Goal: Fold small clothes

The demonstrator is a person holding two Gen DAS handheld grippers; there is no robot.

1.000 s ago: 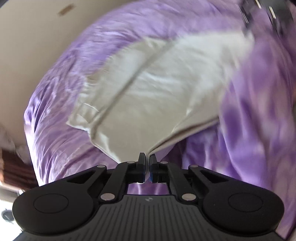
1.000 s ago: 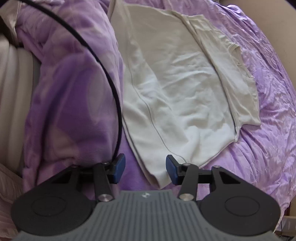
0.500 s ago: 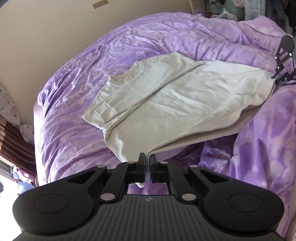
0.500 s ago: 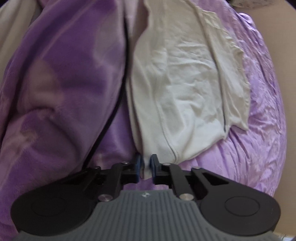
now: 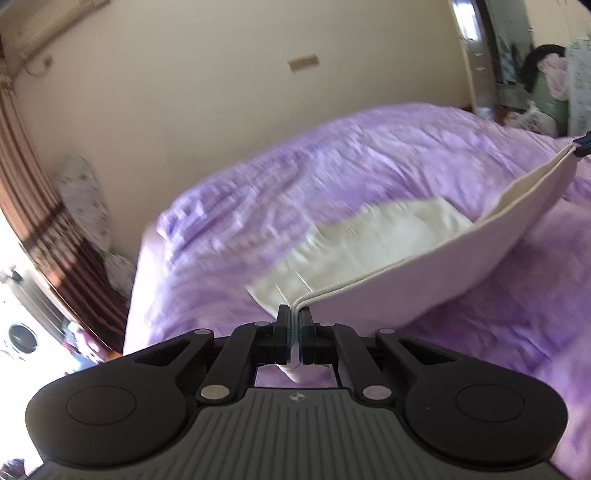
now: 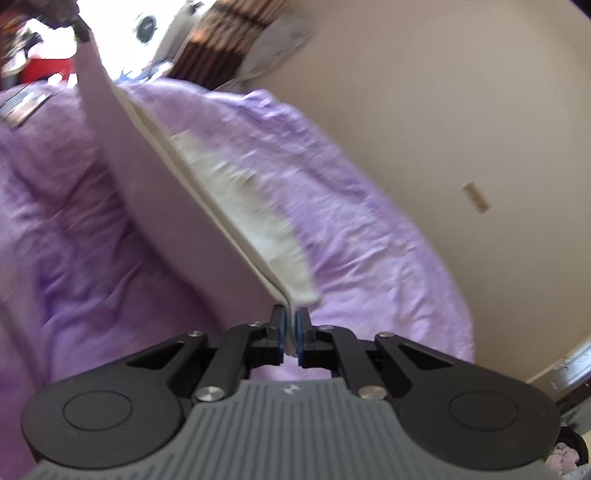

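**A:** What does the left wrist view give you?

**B:** My left gripper (image 5: pixel 294 325) is clamped narrow on one corner of the cream, soft cotton long-sleeved top (image 5: pixel 388 266). The hem runs taut from my jaws up to the far right edge, where the right gripper's blue tip (image 5: pixel 583 144) pinches the other corner. I hold it stretched so the hem stays a straight line and the fold comes out even. The far part of the top lies on the crumpled purple bedspread (image 5: pixel 295 177), blurred, so I can't make out sleeves or collar.

**A:** And the right wrist view?

**B:** Mirror image. My right gripper (image 6: pixel 290 326) is pressed tight on its corner, cloth showing between the blue pads. The hem rises away to the upper left, where the dark end of the left gripper (image 6: pixel 83 29) holds it. The lifted panel hangs between us above the bedspread (image 6: pixel 369 258), underside facing me.

**A:** Why lift it so high?

**B:** I judge it's so the bottom half clears the bed and can be carried over the resting half. The risk is uneven tension skewing the fold.
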